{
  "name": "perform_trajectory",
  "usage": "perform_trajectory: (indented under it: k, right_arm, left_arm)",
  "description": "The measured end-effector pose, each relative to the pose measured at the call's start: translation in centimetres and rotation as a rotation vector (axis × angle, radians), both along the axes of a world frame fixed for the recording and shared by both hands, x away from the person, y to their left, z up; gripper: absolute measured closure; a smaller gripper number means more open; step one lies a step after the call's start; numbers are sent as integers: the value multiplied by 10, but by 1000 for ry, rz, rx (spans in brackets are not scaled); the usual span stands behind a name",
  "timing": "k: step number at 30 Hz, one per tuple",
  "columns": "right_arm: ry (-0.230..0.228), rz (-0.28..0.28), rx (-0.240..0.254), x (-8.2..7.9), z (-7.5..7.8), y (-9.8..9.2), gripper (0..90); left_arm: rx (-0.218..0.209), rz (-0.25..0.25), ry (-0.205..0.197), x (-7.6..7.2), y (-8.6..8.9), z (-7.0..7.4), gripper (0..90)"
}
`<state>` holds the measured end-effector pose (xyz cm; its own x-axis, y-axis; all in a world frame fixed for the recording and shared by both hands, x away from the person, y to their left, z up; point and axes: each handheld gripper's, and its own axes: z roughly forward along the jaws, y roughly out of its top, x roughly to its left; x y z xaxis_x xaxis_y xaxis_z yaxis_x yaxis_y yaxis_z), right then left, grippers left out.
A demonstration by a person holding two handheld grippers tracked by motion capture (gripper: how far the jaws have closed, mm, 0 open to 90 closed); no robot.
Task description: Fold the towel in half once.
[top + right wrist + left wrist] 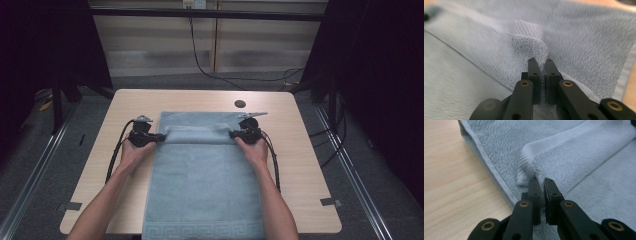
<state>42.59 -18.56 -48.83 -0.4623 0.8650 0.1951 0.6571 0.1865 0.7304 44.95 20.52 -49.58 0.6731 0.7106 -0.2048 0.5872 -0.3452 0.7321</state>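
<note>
At the near edge of the surface (300, 150) the grey-blue towel (205, 190) hangs slightly over, its patterned border running along that edge, and from there it lies flat up the middle of the surface toward the far edge. Two bare forearms come in from the near side, one along each long side of the towel. The left hand (134, 150) holds the left claw (161, 137) at the towel's left edge, and the right hand (254, 149) holds the right claw (233, 134) at the towel's right edge, both about level with each other past the middle of the surface. Between them a raised ridge of towel runs straight across. In the left gripper view the left claw (540, 182) is clenched on a pinched-up fold of towel at its hemmed edge, the jaws nearly together with cloth between their tips. In the right gripper view the right claw (540, 61) is likewise clamped tight on a lifted fold of towel (529, 45). Beyond the ridge a short stretch of towel lies flat, and past it, near the far right corner, is a dark round hole (240, 104) in the surface.
</note>
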Motion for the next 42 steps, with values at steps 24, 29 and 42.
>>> perform_trajectory:
  k: [24, 29, 42]
  right_arm:
    - [-379, 161, 113, -92, 157, -26, 861]
    - [-427, 209, 79, -126, 167, -27, 862]
    - [-192, 289, 69, -198, 55, -28, 848]
  left_arm:
    - [-235, -109, -336, -100, 28, 143, 853]
    - [-245, -160, -342, -129, 32, 149, 853]
    - [-195, -250, -122, -192, 36, 43, 845]
